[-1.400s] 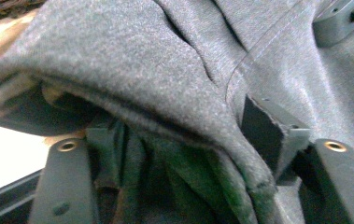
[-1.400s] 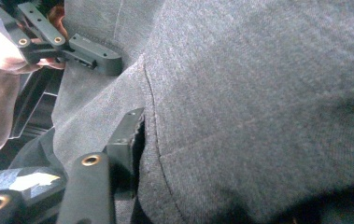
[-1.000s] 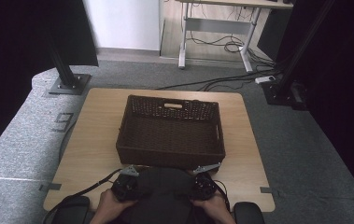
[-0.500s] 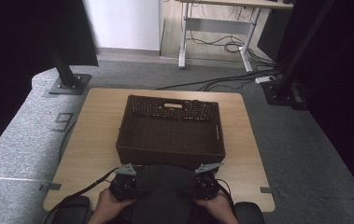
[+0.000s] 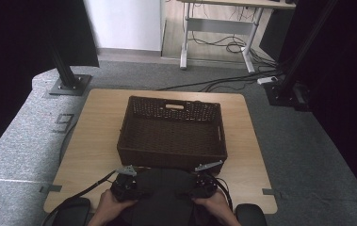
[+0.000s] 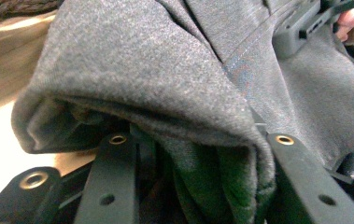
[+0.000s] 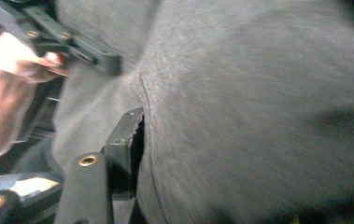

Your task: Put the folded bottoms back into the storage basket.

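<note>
A dark grey garment point(image 5: 166, 195) lies bunched at the table's near edge, between the person's two hands. My left gripper point(image 5: 139, 187) is at its left side. In the left gripper view a thick fold of the garment point(image 6: 174, 84) is pinched between my left gripper's point(image 6: 200, 140) two jaws. My right gripper point(image 5: 194, 186) is at the garment's right side. Its jaws have just been opening, and the garment point(image 7: 258, 116) still lies between them. One ridged finger point(image 7: 124, 135) shows beside the cloth, while the other is under the fabric.
A dark wicker basket point(image 5: 171, 158) stands in the middle of the light wooden table point(image 5: 91, 141), just beyond the garment. Grey carpet surrounds the table, with black stand bases point(image 5: 68, 84) and floor cables point(image 5: 223, 84) behind it.
</note>
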Tool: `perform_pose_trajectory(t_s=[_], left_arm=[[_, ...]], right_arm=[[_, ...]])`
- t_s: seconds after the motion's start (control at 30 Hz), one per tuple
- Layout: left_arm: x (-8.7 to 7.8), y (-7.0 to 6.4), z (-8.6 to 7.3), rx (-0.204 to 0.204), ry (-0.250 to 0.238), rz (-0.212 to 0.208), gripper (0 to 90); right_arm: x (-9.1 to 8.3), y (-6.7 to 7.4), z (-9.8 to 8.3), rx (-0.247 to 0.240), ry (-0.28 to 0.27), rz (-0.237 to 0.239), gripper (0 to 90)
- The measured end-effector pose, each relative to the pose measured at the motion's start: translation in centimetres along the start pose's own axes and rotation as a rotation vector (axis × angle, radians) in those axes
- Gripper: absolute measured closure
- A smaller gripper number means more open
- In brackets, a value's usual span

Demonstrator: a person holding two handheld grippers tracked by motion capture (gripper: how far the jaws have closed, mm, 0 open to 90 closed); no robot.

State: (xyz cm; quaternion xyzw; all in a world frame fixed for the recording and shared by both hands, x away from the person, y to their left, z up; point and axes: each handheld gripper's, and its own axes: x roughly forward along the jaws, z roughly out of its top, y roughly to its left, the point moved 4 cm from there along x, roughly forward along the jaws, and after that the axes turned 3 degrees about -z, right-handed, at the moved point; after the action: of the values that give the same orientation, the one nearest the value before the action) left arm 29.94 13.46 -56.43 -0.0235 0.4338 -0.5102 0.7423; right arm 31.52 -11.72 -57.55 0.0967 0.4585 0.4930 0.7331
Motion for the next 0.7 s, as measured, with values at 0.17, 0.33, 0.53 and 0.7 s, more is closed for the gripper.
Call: perform_pose_trajectory(t_s=[0.17,0.33,0.53,0.7], left_arm=[[0.1,-0.1,0.0,-0.001,-0.004,-0.007,61.2],[0.0,-0.5,0.0,0.016,-0.023,-0.02,61.7],[-0.9,-1.6,0.8,0.052,-0.082,-0.055,62.1],[-2.5,-3.0,2.3,0.098,-0.146,-0.073,62.1]], right_arm=[[1.4,0.7,0.4,-0.001,0.01,0.054,42.6],[1.1,1.0,0.1,-0.023,0.003,0.058,54.9],[-0.2,2.1,0.2,-0.072,-0.056,0.071,56.4],[-2.5,3.7,1.2,-0.148,-0.122,0.042,56.5]])
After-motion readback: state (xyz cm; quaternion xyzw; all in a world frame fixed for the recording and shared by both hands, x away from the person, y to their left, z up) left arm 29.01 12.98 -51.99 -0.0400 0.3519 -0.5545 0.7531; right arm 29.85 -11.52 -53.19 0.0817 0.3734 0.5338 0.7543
